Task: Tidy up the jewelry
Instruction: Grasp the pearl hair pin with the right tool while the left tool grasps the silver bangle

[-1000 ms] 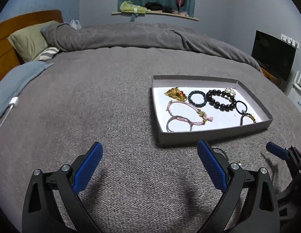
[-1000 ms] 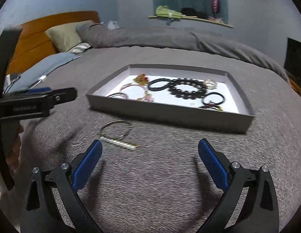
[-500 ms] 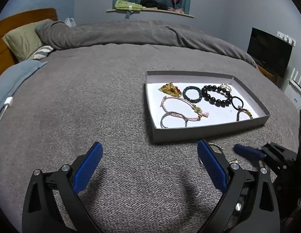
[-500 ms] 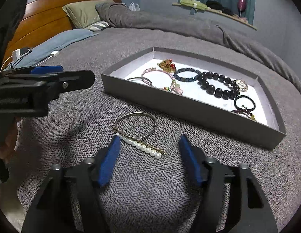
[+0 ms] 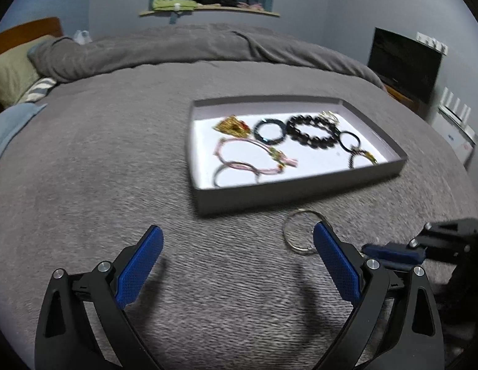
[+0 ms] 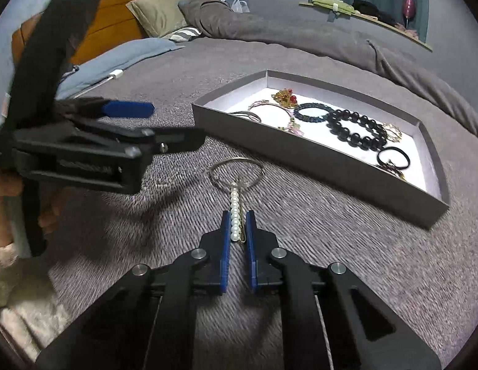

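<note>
Two pieces lie loose on the grey bedspread (image 6: 331, 246) just short of the tray (image 6: 316, 160): a pearl clip (image 6: 235, 215) and a thin metal bangle (image 6: 235, 171), the clip's far end resting across the bangle's near rim. The right gripper (image 6: 238, 219) straddles the clip's near end, its blue fingers (image 6: 226, 237) closing along both sides of the pearl row, lined up with the clip so the pads meet its long edges; they look to touch it or nearly so, though a firm pinch cannot be confirmed. Inside the tray sit a dark bead bracelet (image 6: 356, 129), a pink cord bracelet (image 5: 248, 157) and other pieces, laid flat and apart, leaving bare floor near the front wall. The left gripper (image 5: 239, 262) hovers with fingers spread wide, its right finger (image 5: 334, 262) overlapping the bangle, likely readying to take it next.
</note>
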Tool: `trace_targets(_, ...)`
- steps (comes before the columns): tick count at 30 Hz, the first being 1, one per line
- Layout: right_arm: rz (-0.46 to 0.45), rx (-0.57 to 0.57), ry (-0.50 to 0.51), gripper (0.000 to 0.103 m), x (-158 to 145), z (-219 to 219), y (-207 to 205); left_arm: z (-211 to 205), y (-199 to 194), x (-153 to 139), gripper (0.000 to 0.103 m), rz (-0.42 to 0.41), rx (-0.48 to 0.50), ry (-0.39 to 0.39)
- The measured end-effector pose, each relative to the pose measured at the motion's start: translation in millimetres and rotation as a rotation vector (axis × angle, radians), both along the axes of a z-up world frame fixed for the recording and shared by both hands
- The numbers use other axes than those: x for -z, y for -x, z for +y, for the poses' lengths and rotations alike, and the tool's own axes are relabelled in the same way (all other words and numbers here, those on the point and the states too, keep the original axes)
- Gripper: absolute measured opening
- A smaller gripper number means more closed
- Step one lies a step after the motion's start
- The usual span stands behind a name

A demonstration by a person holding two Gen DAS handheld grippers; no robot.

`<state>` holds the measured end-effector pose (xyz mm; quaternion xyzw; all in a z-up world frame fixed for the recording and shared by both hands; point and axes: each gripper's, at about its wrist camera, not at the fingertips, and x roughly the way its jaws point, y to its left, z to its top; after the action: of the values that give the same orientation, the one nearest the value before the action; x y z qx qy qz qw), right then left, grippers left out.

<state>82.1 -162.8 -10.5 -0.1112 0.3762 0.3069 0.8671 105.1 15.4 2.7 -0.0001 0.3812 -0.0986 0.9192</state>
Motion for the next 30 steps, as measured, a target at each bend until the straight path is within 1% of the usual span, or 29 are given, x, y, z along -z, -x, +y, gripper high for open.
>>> trace_targets(4, -0.023, 0.057, 0.023, 0.010, -4.1, -22.6, 2.6, -15.5, -0.1, 6.9, 0.093, 0.026, 0.058, -0.009)
trace_targets(6, -0.029, 0.091, 0.032, 0.010, -4.6, -30.6, 0.9, -22.0, 0.1, 8.6, 0.086, 0.030, 0.076, -0.011)
trace_targets(7, -0.027, 0.113, 0.031, 0.010, -4.3, -35.3, -1.0, -25.8, -0.8, 10.4, 0.079, 0.036, 0.085, -0.010)
trace_targets(8, -0.024, 0.129, 0.033, 0.010, -3.2, -37.7, -2.7, -29.2, -2.5, 13.0, 0.070, 0.044, 0.091, -0.012)
trace_targets(10, -0.021, 0.137, 0.042, 0.010, 0.0, -39.1, -4.2, -36.7, -6.7, 20.2, 0.059, 0.068, 0.101, -0.026)
trace_targets(11, -0.016, 0.133, 0.042, 0.010, 1.7, -38.9, -4.4, -39.1, -7.8, 22.5, 0.054, 0.069, 0.099, -0.039)
trace_targets(13, -0.013, 0.129, 0.047, 0.010, 3.5, -37.0, -4.5, -43.5, -9.1, 25.0, 0.049, 0.067, 0.099, -0.065)
trace_targets(15, -0.006, 0.132, 0.045, 0.010, 5.1, -36.5, -5.9, -44.1, -9.4, 25.7, 0.043, 0.073, 0.107, -0.062)
trace_targets(17, -0.002, 0.138, 0.036, 0.010, 5.6, -36.9, -7.4, -45.3, -7.7, 25.7, 0.030, 0.081, 0.132, -0.062)
trace_targets(19, -0.001, 0.141, 0.035, 0.011, 5.8, -35.7, -8.8, -48.0, -6.0, 26.3, 0.023, 0.087, 0.158, -0.067)
trace_targets(21, -0.003, 0.146, 0.034, 0.011, 5.8, -34.5, -9.6, -50.2, -5.9, 29.0, 0.023, 0.082, 0.171, -0.085)
trace_targets(22, -0.002, 0.153, 0.030, 0.012, 6.1, -34.1, -10.6, -49.6, -7.6, 31.2, 0.023, 0.086, 0.177, -0.077)
trace_targets(23, -0.003, 0.161, 0.026, 0.017, 6.6, -34.0, -11.7, -48.2, -9.4, 32.1, 0.023, 0.090, 0.181, -0.064)
trace_targets(24, -0.006, 0.172, 0.023, 0.023, 7.6, -33.8, -13.4, -47.4, -10.9, 32.3, 0.022, 0.094, 0.184, -0.054)
trace_targets(26, -0.003, 0.176, 0.014, 0.031, 9.9, -32.9, -15.2, -44.9, -13.1, 32.6, 0.022, 0.100, 0.188, -0.033)
trace_targets(30, -0.007, 0.177, 0.034, 0.031, 13.5, -29.2, -15.6, -48.6, -13.2, 35.1, 0.021, 0.086, 0.189, -0.052)
